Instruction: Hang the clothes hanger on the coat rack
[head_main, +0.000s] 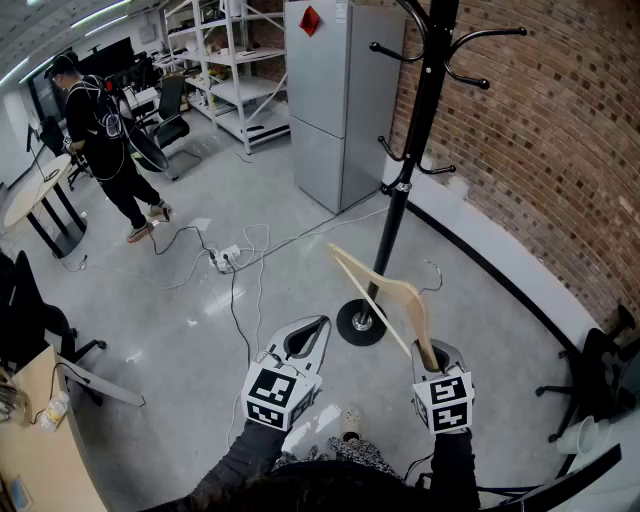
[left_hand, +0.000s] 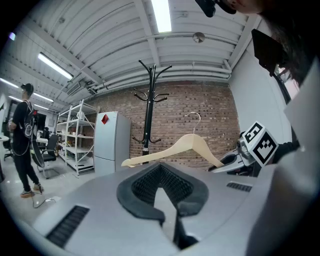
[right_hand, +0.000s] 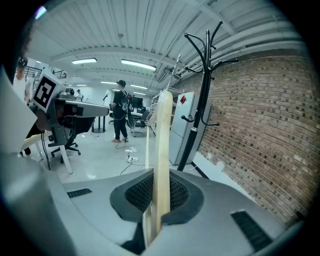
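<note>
Pinching the hanger (right_hand: 161, 150) is the right gripper (right_hand: 152, 227); left gripper (left_hand: 167, 220) seemingly closed.

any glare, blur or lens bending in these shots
Head view: glare patches on the glossy grey floor. Left gripper view: ceiling strip light blown out white. Right gripper view: fisheye bows the black metal coat rack; the pale wooden clothes hanger near the lens looks soft.

Head view steeply down, gripper views level, all share coat rack (head_main: 418, 130)
</note>
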